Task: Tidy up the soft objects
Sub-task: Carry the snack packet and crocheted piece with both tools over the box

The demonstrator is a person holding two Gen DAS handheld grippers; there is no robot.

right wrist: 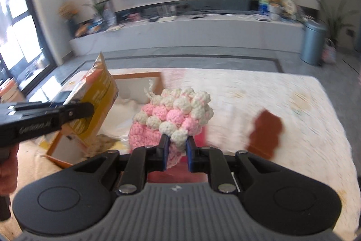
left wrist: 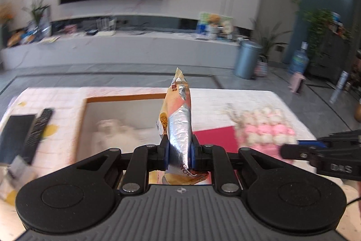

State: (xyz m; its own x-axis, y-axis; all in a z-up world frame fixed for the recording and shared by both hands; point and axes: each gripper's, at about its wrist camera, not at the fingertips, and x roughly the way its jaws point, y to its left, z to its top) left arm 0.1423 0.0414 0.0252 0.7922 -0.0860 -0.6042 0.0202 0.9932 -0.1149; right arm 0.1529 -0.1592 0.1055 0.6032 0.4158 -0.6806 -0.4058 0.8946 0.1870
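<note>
My left gripper [left wrist: 179,146] is shut on a silver and orange snack bag [left wrist: 178,119] and holds it upright above the table. The bag also shows in the right wrist view [right wrist: 99,103], over the orange-rimmed box. My right gripper [right wrist: 177,146] is shut on a pink and white crocheted pouch [right wrist: 173,114] and holds it above a red card. The pouch also shows in the left wrist view [left wrist: 264,128], with the right gripper [left wrist: 293,151] at its near side. The orange-rimmed box [left wrist: 126,97] holds a blurred white soft object [left wrist: 112,130].
A pale patterned cloth covers the table [right wrist: 270,94]. A black remote [left wrist: 39,128] and a dark flat object [left wrist: 15,134] lie at the left. A red card [left wrist: 216,137] lies by the box. A brown flat shape [right wrist: 266,130] lies on the right.
</note>
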